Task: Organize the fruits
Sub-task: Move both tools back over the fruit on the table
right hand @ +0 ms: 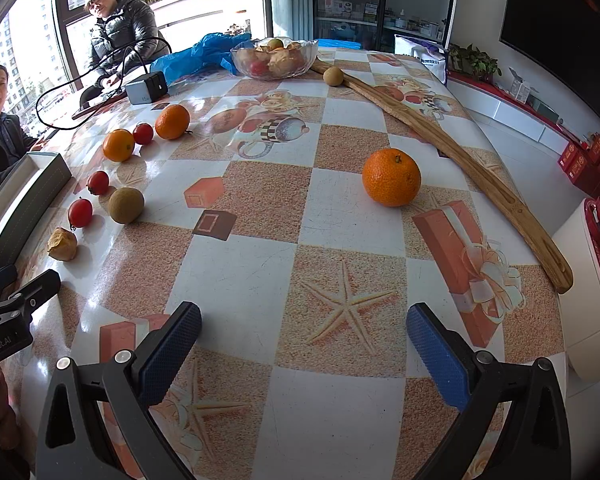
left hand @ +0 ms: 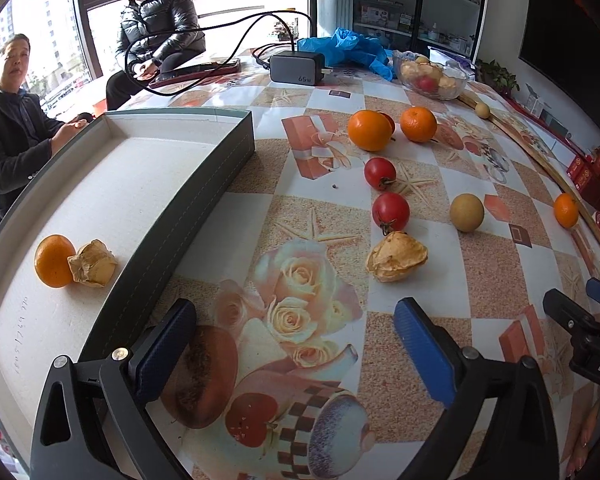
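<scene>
A grey-walled box on the left holds an orange and a papery husked fruit. Loose on the patterned table lie another husked fruit, two tomatoes, a brown round fruit and three oranges. My left gripper is open and empty, low over the table beside the box. My right gripper is open and empty, with a large orange ahead of it, apart.
A glass bowl of fruit stands at the back, next to a blue plastic bag and a charger with cable. A long wooden stick lies along the right side. Two people sit at the far left.
</scene>
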The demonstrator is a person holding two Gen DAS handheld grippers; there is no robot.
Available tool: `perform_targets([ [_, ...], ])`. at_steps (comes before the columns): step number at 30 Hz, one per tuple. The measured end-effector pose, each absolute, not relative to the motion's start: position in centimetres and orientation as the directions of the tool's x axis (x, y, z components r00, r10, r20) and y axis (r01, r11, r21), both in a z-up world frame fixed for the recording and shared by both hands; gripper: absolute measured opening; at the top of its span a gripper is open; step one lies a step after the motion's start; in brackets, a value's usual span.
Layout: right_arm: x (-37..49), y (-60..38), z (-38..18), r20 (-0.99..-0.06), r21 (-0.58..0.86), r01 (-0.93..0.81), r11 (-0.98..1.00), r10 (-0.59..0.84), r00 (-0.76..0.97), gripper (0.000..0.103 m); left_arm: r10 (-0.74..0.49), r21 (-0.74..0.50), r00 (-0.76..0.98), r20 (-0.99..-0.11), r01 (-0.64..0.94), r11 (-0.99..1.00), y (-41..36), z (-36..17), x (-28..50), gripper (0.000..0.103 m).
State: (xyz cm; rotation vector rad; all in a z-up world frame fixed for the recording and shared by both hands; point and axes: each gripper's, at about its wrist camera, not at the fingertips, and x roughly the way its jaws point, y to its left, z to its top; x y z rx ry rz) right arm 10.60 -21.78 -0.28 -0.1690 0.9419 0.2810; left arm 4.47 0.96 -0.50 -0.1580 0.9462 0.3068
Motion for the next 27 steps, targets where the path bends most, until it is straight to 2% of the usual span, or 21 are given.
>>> perform_targets([
  [21,10.6,-21.8,-0.3,-0.815,-0.021,-0.310,0.950,0.163,0.556,0.103,0.194,0.002,0.543,-0.817,-0.334,0.943,0.9,-0.5,4.6,0.102],
  [24,10.6,-21.8,-0.3,-0.815,-0.021,-0.310,0.950,0.163,0.556,0.103,0.209,0.012,0.604,-0.769,-0.312,0.950,-0.3,1.0,2.9,0.101],
  [27,10.6,-21.8,-0.3,-0.815,-0.021,-0.310,0.951,0.163,0.557,0.103,0.275,0.095,0.683,-0.677,-0.289,0.953,-1.9,3.3,0.6,0.102],
])
